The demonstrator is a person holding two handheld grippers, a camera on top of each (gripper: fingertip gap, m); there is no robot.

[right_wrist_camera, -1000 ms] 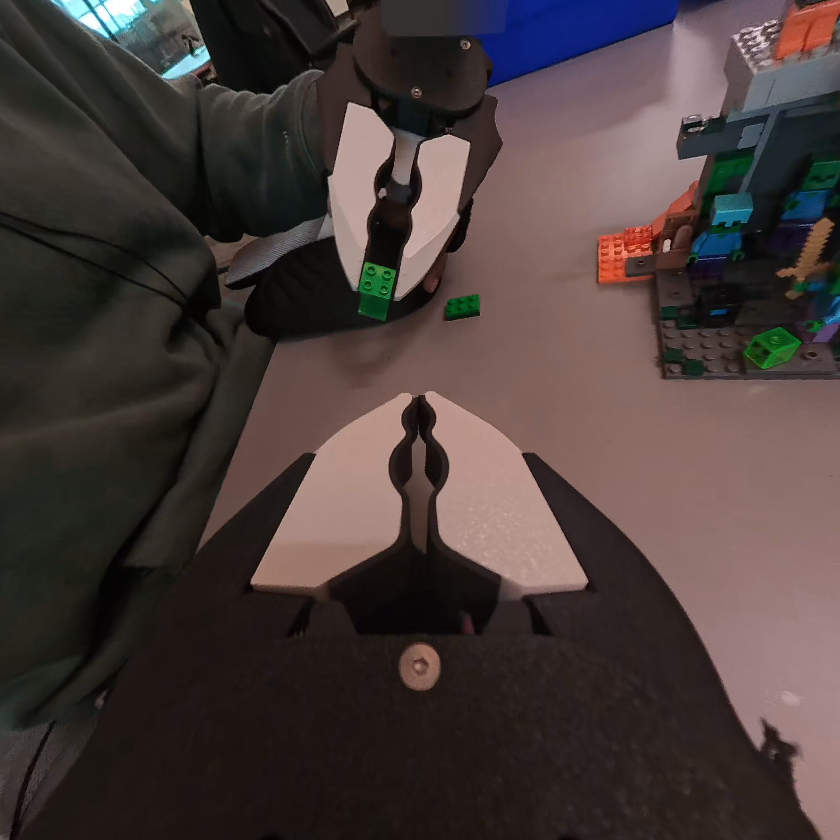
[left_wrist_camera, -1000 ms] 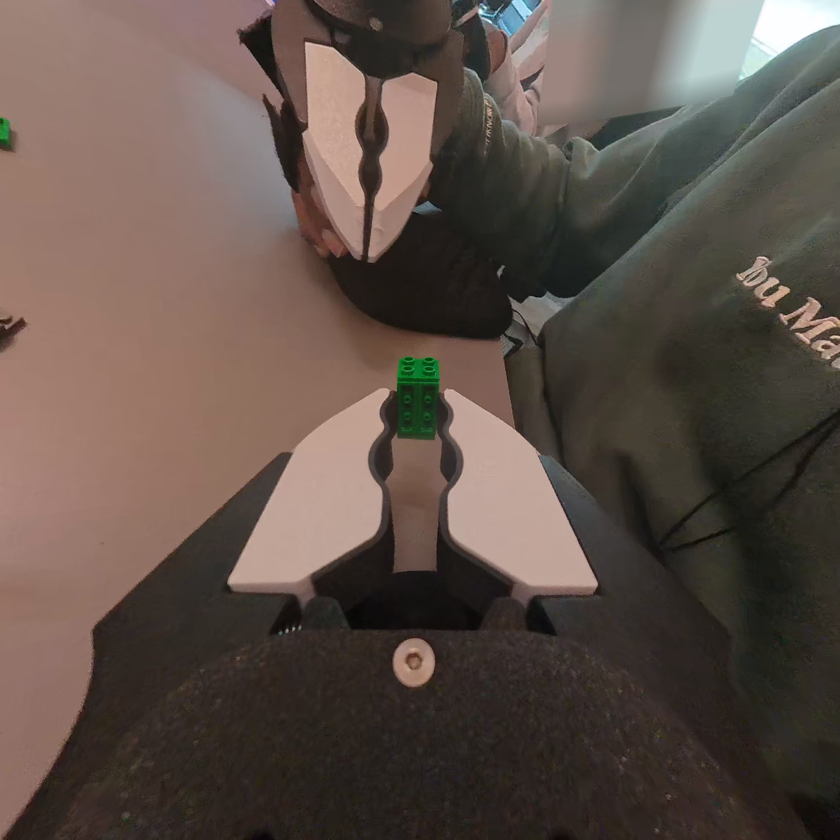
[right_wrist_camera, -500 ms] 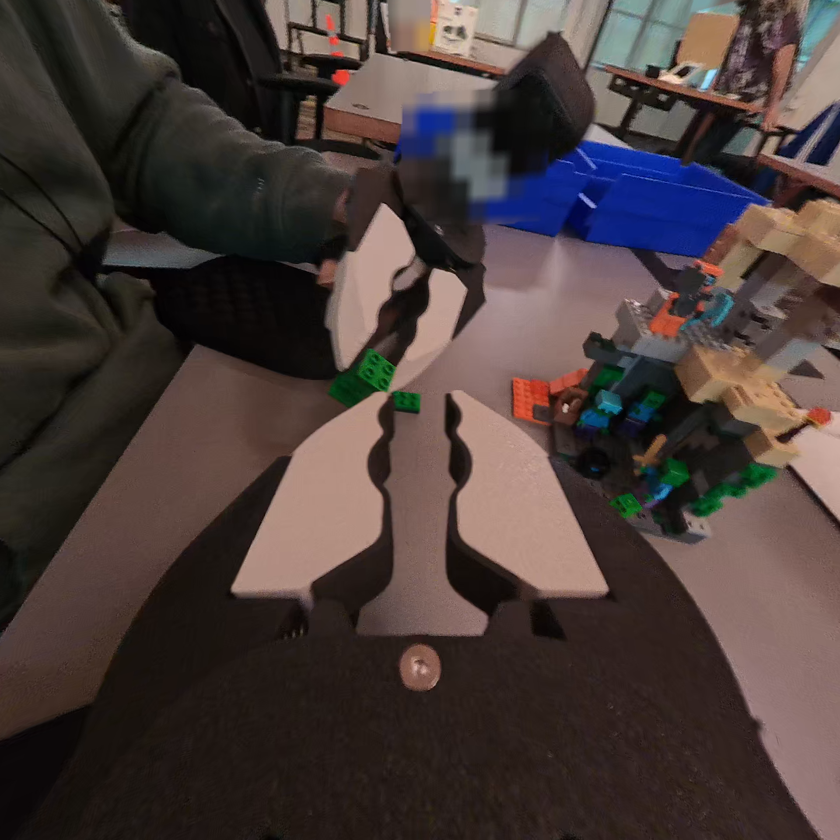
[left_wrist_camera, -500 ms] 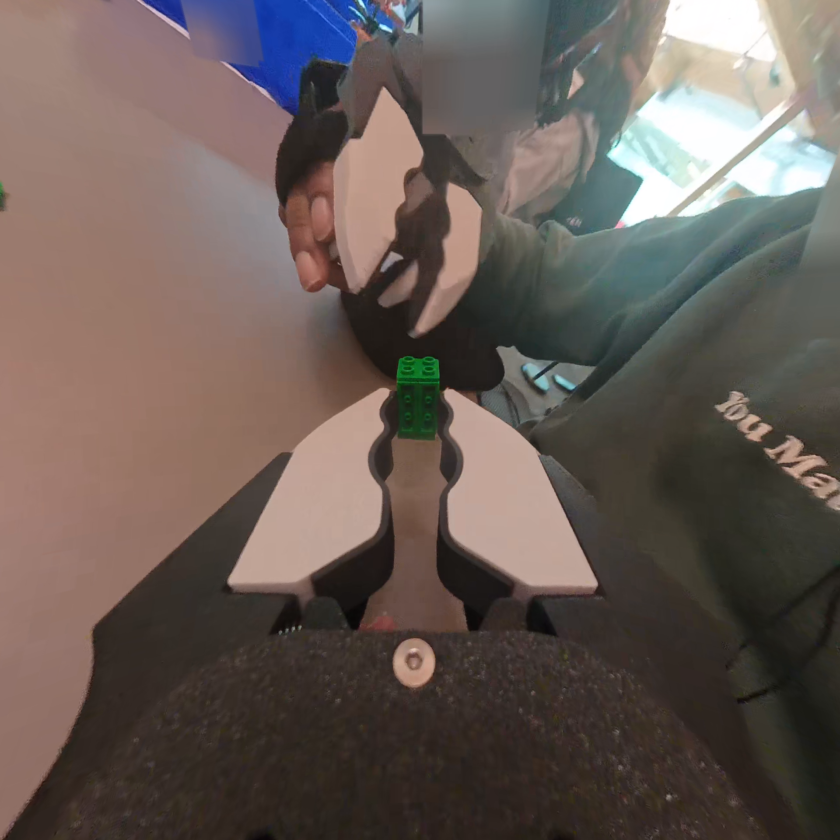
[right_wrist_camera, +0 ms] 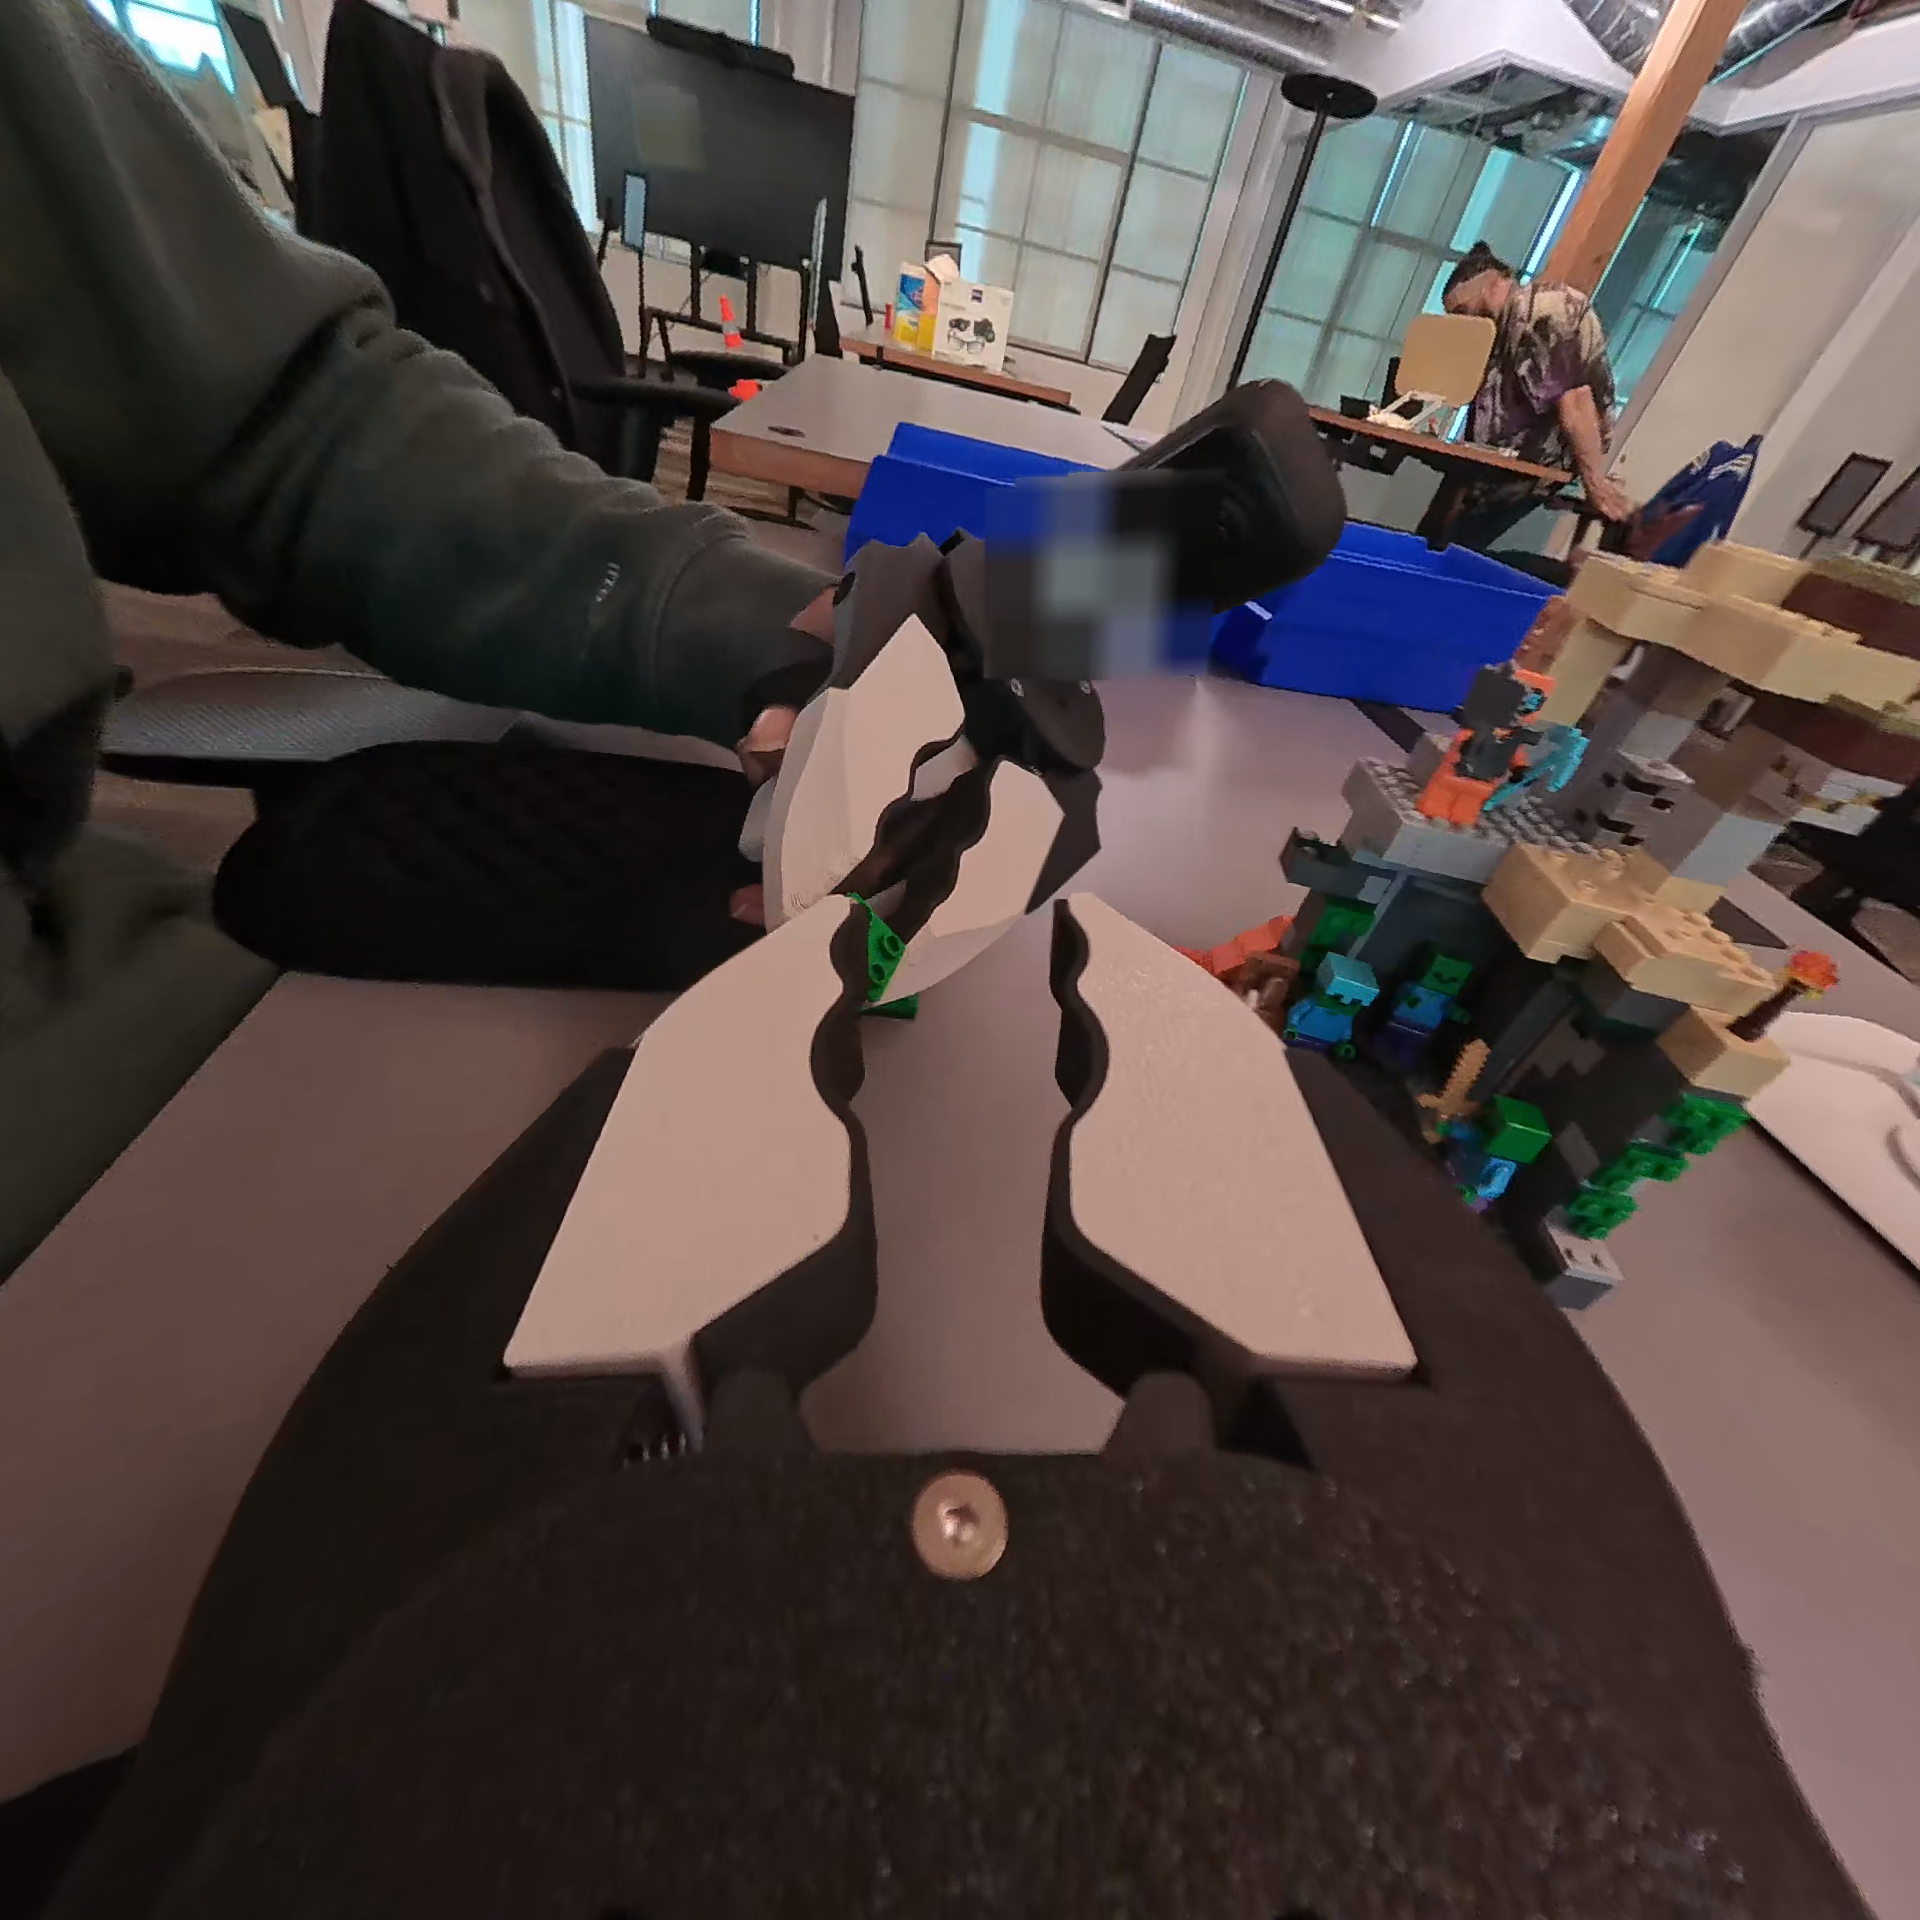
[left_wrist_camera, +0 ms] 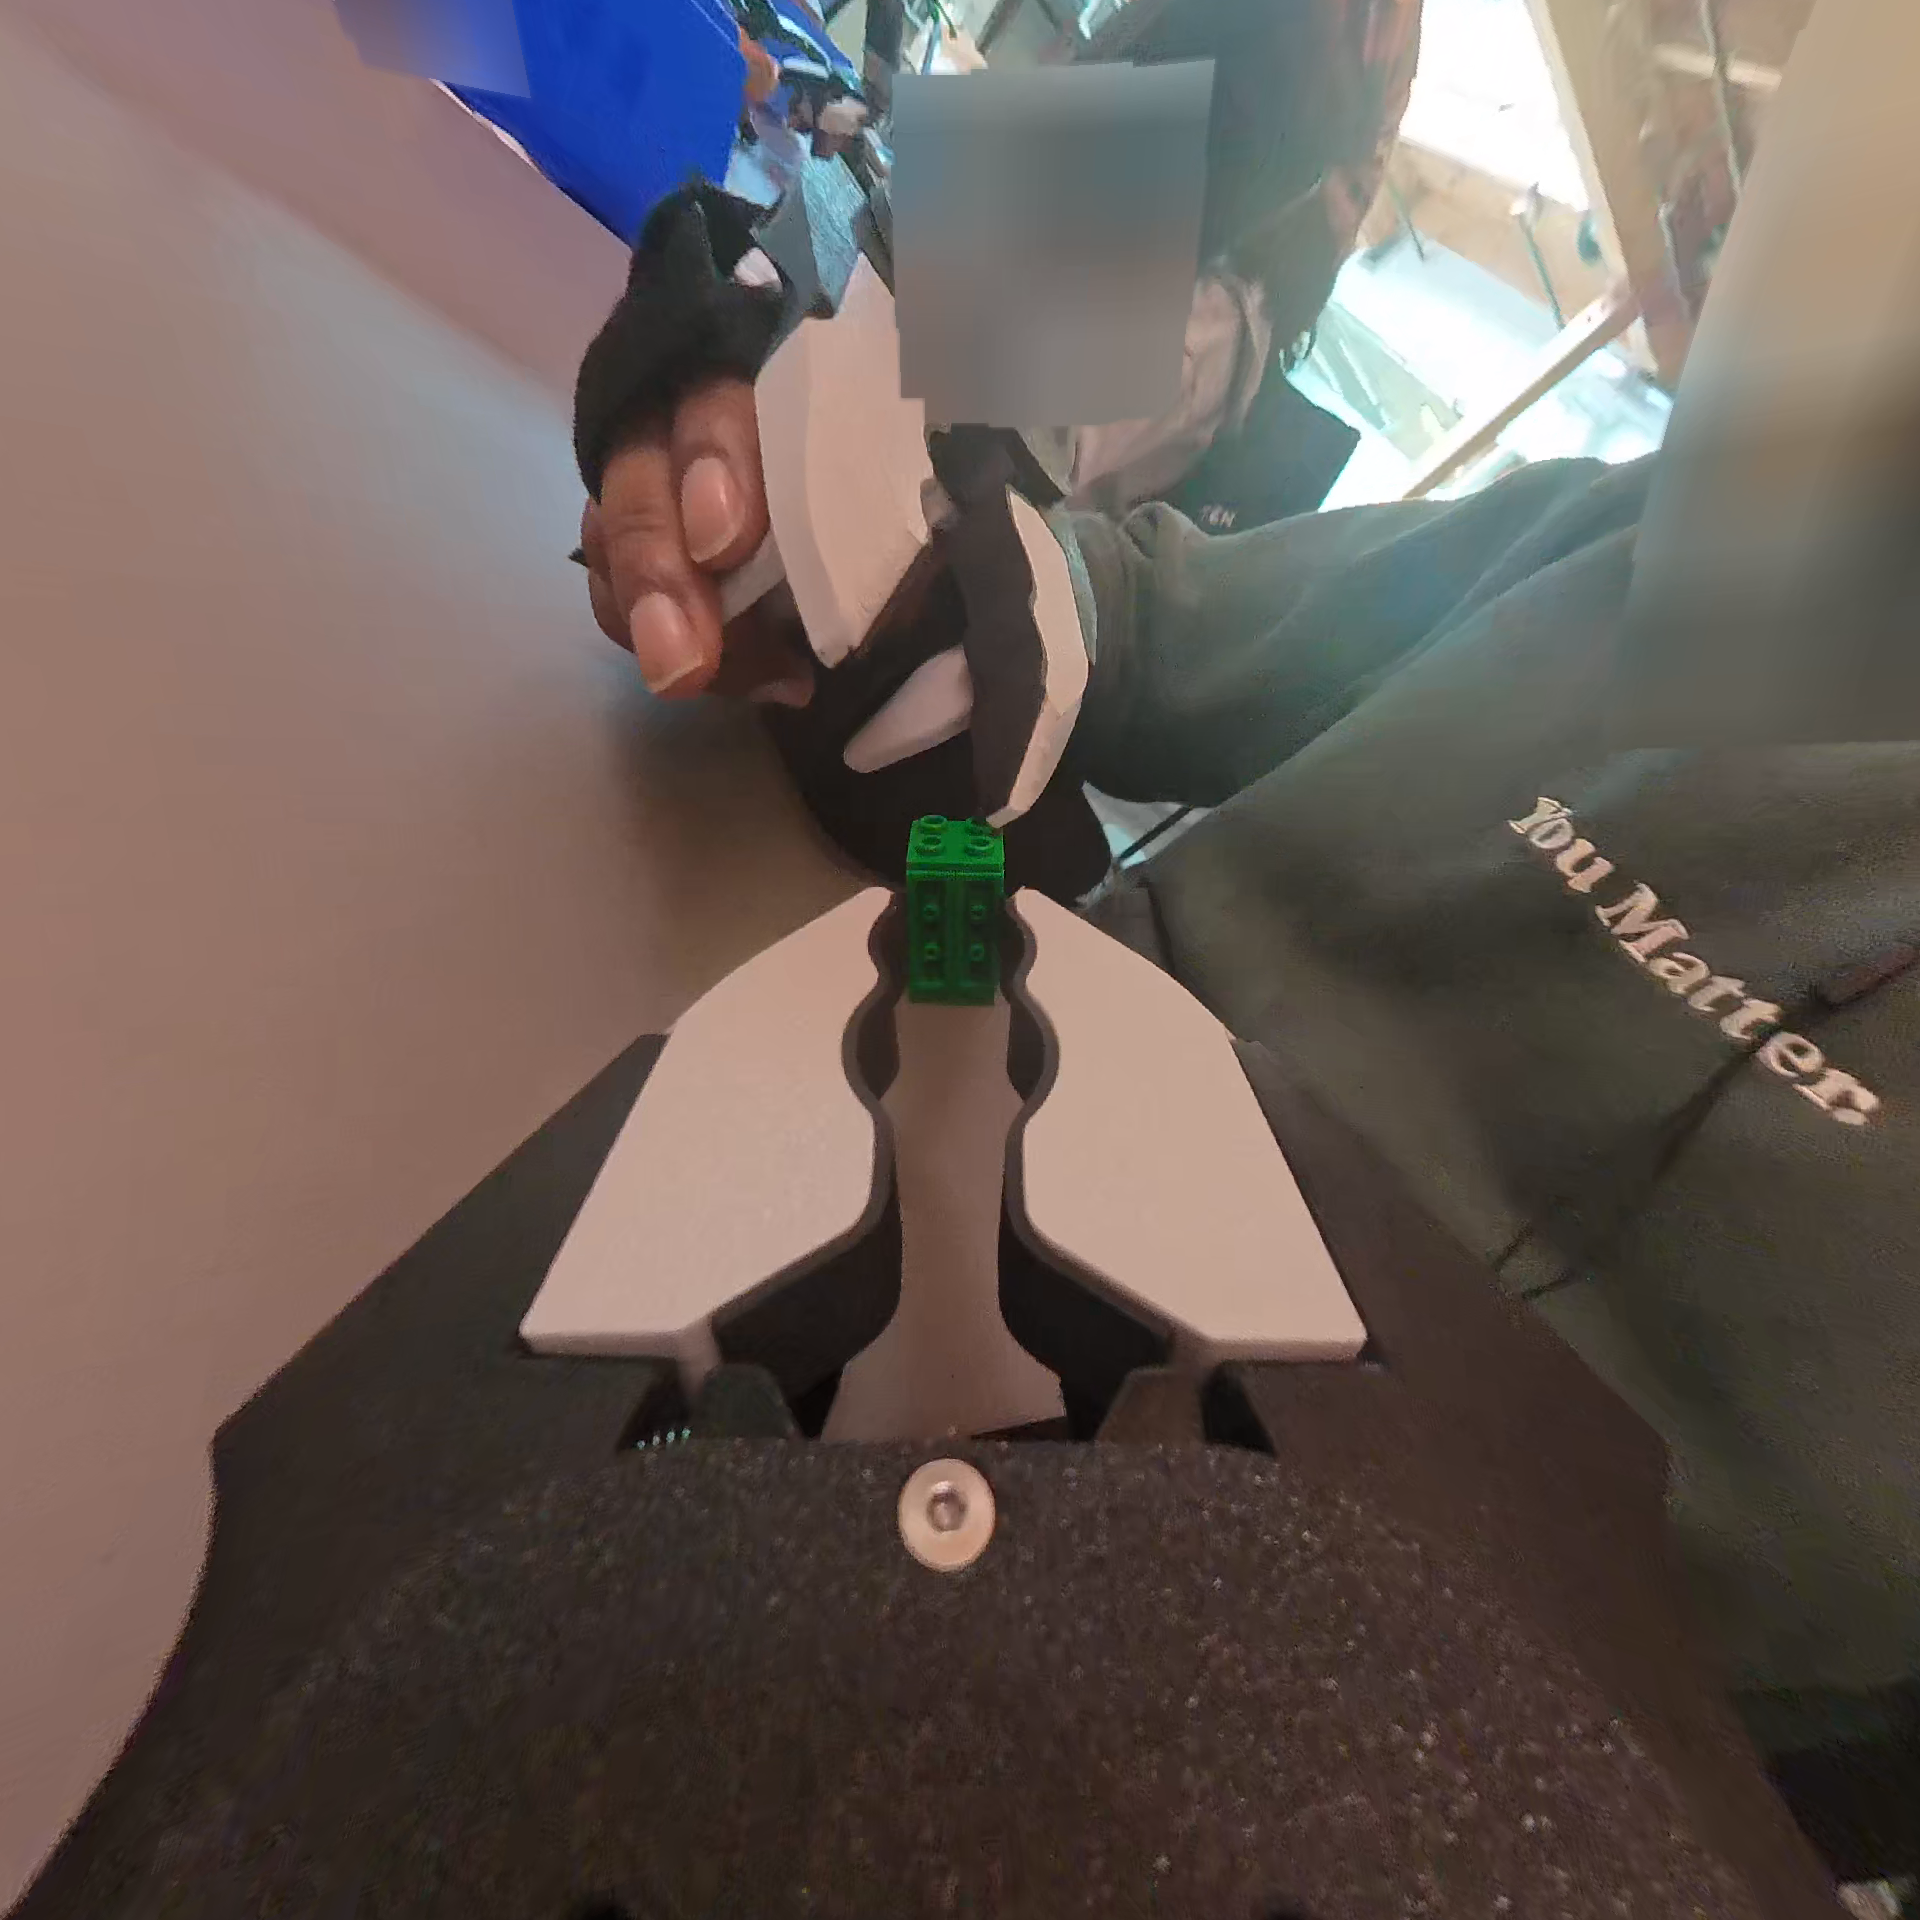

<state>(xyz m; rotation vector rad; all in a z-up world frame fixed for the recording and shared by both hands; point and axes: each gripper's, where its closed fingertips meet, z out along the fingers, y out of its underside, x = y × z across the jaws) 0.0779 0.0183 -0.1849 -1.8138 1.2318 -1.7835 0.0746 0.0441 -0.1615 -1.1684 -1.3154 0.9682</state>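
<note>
My left gripper (left_wrist_camera: 954, 899) is shut on a small green brick (left_wrist_camera: 954, 925), which stands upright between the fingertips with its studs on top. My right gripper (left_wrist_camera: 920, 727) is open just beyond it, and one fingertip (left_wrist_camera: 1003, 816) touches the brick's top corner. In the right wrist view my right gripper (right_wrist_camera: 945, 920) is open and empty, with the left gripper (right_wrist_camera: 878, 940) and its green brick (right_wrist_camera: 883, 961) right at the tip of its left finger. A second green brick (right_wrist_camera: 896, 1006) lies on the grey table (right_wrist_camera: 312, 1091) just behind.
A tall brick-built model (right_wrist_camera: 1558, 935) stands on the table to the right. Blue bins (right_wrist_camera: 1371, 613) sit at the table's far side. The person's dark green sleeve (right_wrist_camera: 416, 540) and body are at the left. A chair seat (right_wrist_camera: 468, 852) is by the table edge. The tips of both grippers are at nearly the same place. It is some 15 cm from my right tips to the tall brick-built model (right_wrist_camera: 1558, 935).
My right gripper has opened from shut, tilted up level and closed in on the left gripper's brick. The left gripper stays shut on the green brick.
</note>
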